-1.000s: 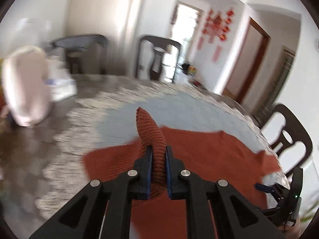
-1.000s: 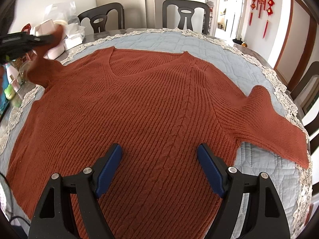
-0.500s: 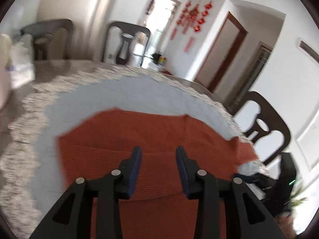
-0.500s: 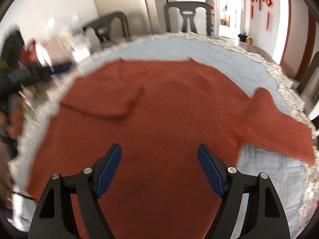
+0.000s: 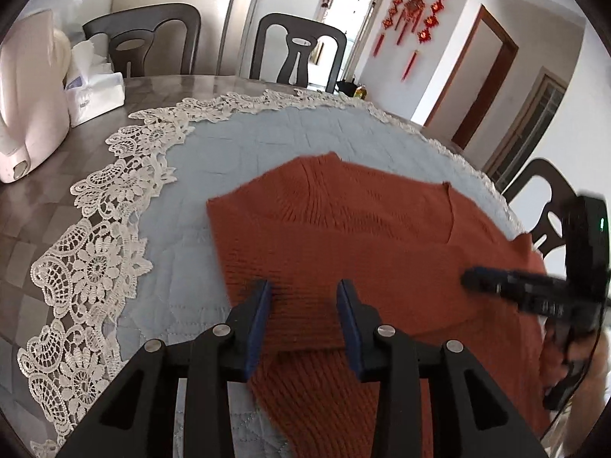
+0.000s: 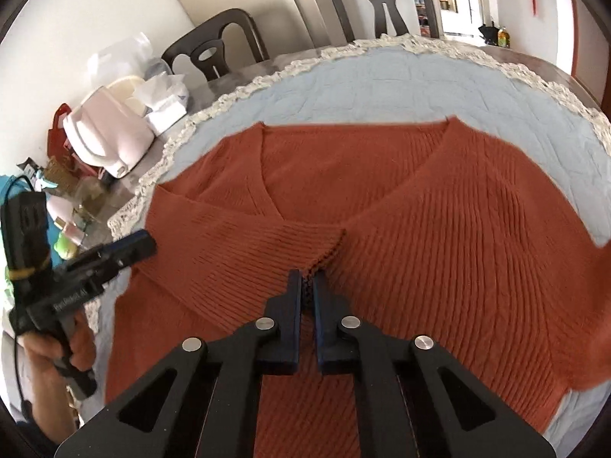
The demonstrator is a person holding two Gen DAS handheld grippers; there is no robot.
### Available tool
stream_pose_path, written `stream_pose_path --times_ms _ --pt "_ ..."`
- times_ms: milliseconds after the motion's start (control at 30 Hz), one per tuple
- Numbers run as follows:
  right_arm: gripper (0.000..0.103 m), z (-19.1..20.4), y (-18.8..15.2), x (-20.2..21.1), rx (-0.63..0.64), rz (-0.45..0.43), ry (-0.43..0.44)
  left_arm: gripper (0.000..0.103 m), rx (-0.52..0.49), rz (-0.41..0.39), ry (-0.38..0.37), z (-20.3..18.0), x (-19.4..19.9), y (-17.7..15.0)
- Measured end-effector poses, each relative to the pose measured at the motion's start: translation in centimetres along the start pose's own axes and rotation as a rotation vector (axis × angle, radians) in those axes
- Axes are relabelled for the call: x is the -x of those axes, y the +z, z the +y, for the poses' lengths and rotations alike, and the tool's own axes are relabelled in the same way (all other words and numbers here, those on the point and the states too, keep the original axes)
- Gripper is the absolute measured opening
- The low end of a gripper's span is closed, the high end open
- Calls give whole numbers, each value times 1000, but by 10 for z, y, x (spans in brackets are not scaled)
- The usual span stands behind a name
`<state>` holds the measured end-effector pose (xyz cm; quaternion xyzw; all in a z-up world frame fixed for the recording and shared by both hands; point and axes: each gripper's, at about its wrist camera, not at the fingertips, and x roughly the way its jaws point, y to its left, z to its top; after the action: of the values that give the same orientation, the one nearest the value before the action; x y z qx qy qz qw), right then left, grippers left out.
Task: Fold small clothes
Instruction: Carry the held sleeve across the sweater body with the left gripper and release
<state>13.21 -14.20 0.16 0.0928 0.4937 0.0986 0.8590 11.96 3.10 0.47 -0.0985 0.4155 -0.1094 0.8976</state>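
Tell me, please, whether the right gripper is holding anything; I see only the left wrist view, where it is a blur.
Observer: Yes. The right gripper is shut on the cuff of the folded sleeve.
Operator: Where does that sleeve lie?
Observer: It runs in from the left shoulder across the sweater, covering the bottom of the V-neck, and the cuff ends at mid-chest.
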Motion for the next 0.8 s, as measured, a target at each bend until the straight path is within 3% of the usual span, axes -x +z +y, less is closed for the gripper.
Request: stream_pose_path --times_ms 133,333,500,633,800 --pt "3 -2 14 20 7 -78 23 38 3 -10 -15 3 4 5" --pt "4 -26 17 -8 -61 2 -12 38 -5 9 2 5 -6 5" --pt "8 -15 12 15 -18 -84 -29 38 -8 -25 -2 2 12 5" --pt "7 -11 0 -7 18 6 -34 38 -22 14 18 1 3 1" --pt "9 -12 -15 15 30 -40 -56 38 -54 9 52 -5 13 -12"
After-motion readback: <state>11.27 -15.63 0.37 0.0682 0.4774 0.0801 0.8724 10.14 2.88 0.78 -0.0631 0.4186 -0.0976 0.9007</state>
